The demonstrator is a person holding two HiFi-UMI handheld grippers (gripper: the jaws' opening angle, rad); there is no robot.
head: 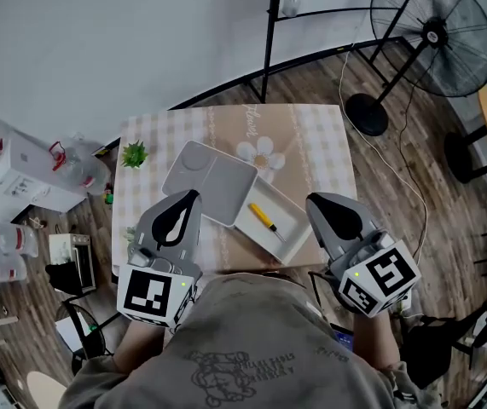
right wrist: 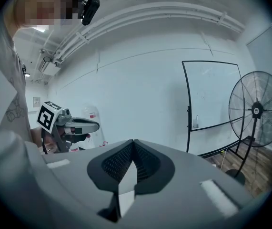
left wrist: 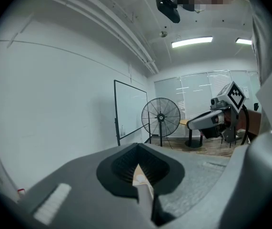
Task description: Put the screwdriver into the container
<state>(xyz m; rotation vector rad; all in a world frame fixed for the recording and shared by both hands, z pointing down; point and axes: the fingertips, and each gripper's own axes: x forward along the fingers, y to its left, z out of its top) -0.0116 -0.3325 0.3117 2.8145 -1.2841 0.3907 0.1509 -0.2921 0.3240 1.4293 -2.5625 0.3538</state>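
Observation:
A yellow-handled screwdriver (head: pixel 263 217) lies inside the white rectangular container (head: pixel 287 234) on the small table (head: pixel 320 143) in the head view. My left gripper (head: pixel 194 194) is held near the table's front left, above the edge of a grey lid, jaws shut with nothing in them. My right gripper (head: pixel 311 199) hangs just right of the container, also shut and empty. In the left gripper view the left gripper (left wrist: pixel 136 147) points up at the room, and so does the right gripper (right wrist: pixel 133 142) in its own view; neither shows the table.
A grey lid or tray (head: pixel 210 180) lies beside the container. A small green plant (head: pixel 134 153) stands at the table's left. A standing fan (head: pixel 431 31) and a whiteboard frame (head: pixel 270 24) are behind the table. Clutter and bottles (head: pixel 8 245) sit on the floor at left.

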